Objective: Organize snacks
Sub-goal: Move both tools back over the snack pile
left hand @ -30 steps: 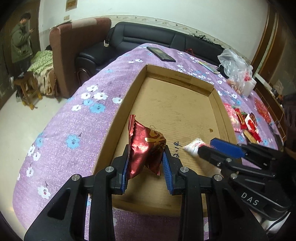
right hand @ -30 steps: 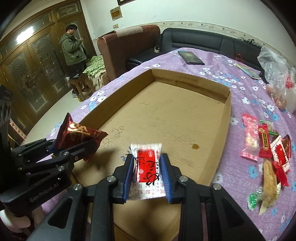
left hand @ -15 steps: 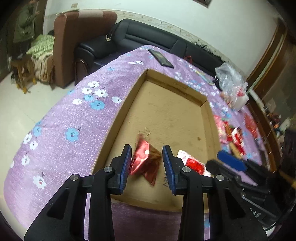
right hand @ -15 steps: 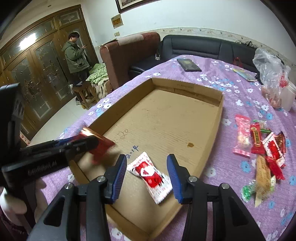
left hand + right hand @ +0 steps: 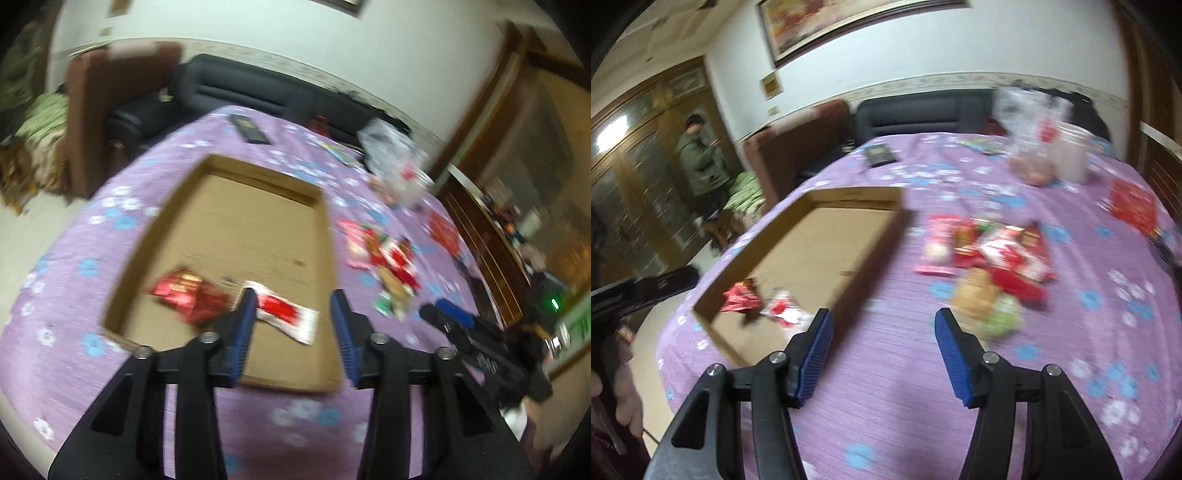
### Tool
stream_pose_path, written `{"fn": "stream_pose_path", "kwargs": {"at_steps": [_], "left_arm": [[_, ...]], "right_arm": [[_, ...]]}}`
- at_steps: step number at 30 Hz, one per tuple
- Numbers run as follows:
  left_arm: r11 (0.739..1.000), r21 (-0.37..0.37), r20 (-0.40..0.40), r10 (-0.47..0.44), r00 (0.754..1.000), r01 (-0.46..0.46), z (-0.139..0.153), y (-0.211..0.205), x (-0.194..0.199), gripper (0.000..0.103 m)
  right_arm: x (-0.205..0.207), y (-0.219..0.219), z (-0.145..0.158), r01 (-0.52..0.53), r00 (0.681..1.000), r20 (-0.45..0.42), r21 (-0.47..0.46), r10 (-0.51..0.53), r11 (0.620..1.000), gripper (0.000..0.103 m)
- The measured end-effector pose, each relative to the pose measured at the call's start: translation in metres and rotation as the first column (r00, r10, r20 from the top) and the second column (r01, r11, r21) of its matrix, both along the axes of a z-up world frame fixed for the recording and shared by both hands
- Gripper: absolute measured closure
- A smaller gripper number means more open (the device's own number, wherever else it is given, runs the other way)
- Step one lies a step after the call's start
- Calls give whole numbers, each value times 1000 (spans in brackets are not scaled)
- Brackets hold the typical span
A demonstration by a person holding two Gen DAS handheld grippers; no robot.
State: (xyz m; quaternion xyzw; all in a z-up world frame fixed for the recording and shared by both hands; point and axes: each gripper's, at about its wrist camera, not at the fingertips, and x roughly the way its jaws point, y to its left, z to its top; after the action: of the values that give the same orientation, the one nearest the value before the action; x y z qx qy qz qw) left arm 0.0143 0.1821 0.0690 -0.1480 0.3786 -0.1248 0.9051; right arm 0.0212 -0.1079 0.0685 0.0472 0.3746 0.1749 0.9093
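While both sets of jaws are opening with nothing between them, the left gripper point(image 5: 293, 325) hangs over the near end of the cardboard tray point(image 5: 325, 221), where a dark red packet point(image 5: 184, 295) and a white-and-red packet point(image 5: 288, 314) lie side by side, and the right gripper point(image 5: 882, 347) faces the loose snack pile point(image 5: 990, 262) on the cloth beside the tray. A likely risk is that the overlapping wrappers cause two to be pinched at once, or one to slip. The surface is a purple flowered tablecloth point(image 5: 1071, 332); a dark sofa point(image 5: 236, 88), a brown armchair point(image 5: 92, 110) and a standing person point(image 5: 701, 158) lie beyond.
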Motion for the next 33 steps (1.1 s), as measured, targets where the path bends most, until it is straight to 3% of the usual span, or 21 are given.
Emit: {"fn": "stream_pose_path", "kwargs": {"at_steps": [8,14,18,24,29,33], "left_arm": [[967,94,-3,-238,971,238,-9,-99,-15,54],[949,98,-96,-290,952,299,-40,-139,-2,54],[948,90,-135,-292,947,305,-52,-150,1,54],[952,89,-134,-280,951,293,-51,-149,0,54],[960,85,-108,-257,961,266,-41,-135,1,54],[969,54,-90,-236,968,241,-35,-126,8,54]], "right_arm": [[-2,-110,-12,249,968,-32,-24,-250,968,42],[3,-146,-29,295,951,-87,-18,-296,955,42],[13,-137,-31,237,966,-110,25,-233,971,42],[47,-88,-40,97,980,-182,90,-79,991,42],[67,-58,-51,93,978,-187,6,-91,996,42],[73,-48,-57,95,980,-176,-11,-95,995,42]]}}
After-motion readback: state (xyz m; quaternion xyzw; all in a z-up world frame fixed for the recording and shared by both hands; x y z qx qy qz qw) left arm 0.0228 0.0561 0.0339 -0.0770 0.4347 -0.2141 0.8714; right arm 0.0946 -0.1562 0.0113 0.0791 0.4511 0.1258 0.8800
